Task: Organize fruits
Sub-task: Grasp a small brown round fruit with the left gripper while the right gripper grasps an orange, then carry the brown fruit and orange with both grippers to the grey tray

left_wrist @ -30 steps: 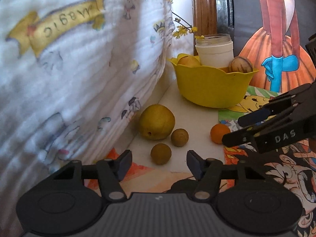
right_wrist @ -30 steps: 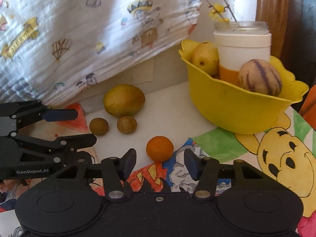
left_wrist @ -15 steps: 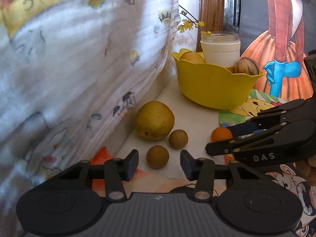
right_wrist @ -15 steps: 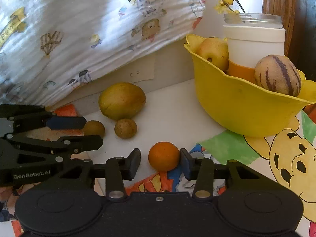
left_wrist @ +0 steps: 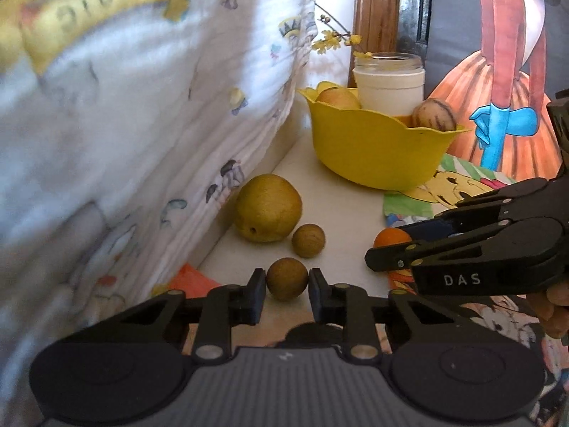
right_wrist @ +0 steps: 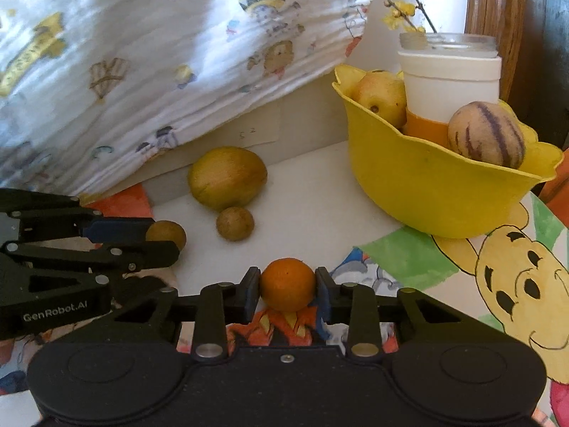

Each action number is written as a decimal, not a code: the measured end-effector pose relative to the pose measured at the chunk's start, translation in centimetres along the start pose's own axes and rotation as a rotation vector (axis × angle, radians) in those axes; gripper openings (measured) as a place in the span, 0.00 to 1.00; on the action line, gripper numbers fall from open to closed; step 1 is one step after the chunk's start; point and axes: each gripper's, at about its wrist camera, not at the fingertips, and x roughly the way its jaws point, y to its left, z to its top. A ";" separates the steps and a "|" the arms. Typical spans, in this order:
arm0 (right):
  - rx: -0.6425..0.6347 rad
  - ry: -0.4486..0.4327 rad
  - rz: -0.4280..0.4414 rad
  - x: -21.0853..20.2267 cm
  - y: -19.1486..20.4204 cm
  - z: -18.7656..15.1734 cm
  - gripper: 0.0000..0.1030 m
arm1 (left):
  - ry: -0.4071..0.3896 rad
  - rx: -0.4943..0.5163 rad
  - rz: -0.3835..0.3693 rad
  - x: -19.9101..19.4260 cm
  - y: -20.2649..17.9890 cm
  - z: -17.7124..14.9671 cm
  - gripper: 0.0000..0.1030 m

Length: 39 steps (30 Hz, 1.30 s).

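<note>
While both tools are held low over the counter, a small brown fruit is clamped between the pads of the left gripper. The right gripper is closing on a small orange, its pads pressed against both sides. Behind, a larger yellow-green fruit and another brown fruit are seen just beside each other, near a yellow bowl.

Daylight is striking the hanging cloth brightly, blurring its print; fisheye distortion is bending edges, and corners are darkening.
</note>
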 end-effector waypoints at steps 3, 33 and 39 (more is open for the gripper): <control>0.007 -0.010 0.007 -1.8 0.2 -0.2 0.34 | -0.004 -0.002 0.005 -1.4 -0.4 0.0 0.27; 0.035 -0.189 -0.006 -27.5 3.3 -9.3 0.34 | -0.136 0.035 -0.127 -21.2 -10.4 -2.8 0.27; 0.059 -0.198 -0.036 -30.3 3.6 -12.9 0.34 | -0.123 0.051 -0.168 -23.4 -12.7 -5.3 0.27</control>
